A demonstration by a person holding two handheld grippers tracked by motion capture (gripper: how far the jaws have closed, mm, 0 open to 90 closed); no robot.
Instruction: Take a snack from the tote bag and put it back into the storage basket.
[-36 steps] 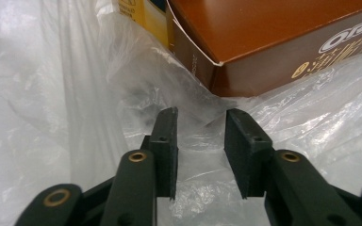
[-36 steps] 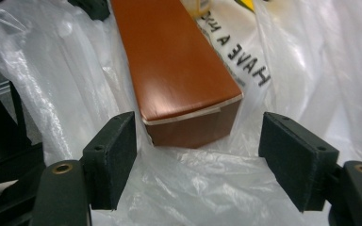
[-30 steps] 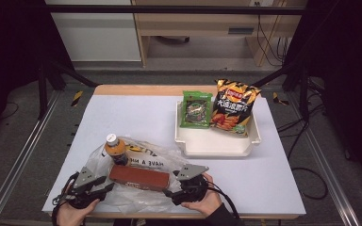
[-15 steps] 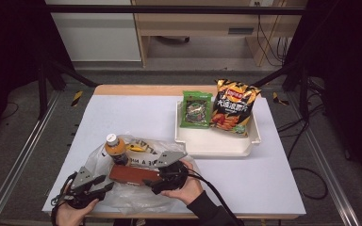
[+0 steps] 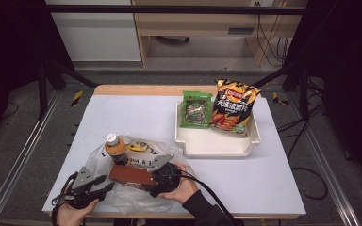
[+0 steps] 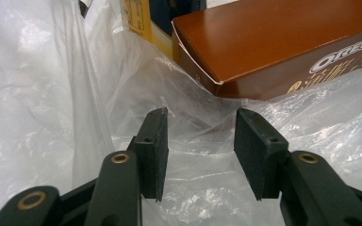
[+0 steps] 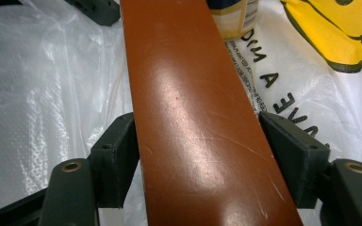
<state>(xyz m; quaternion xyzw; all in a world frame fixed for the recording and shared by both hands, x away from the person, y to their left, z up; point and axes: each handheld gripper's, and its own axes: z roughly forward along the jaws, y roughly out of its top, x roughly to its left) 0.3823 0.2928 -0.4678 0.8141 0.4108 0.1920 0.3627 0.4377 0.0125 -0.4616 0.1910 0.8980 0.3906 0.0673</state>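
So the brown box reads "OREO" in white on its side, with some gold characters beside it that I can't make out; it lies flat on the clear plastic bag at the near left of the white desk. The bag has black print, and in the right gripper view I can read "AVE" and "A NIC", plus a yellow smiley graphic on it. One bottle with an orange cap stands just behind the box. Over on the right there's one white tray with two snack packs leaning in it: a green one and a black-and-orange chip bag, writing too small to read. The right tongs straddle the box end and have just been closing in, the left pad touching, the other a hair off. The left tongs sit half-wide with only bag plastic between them, gripping nothing.
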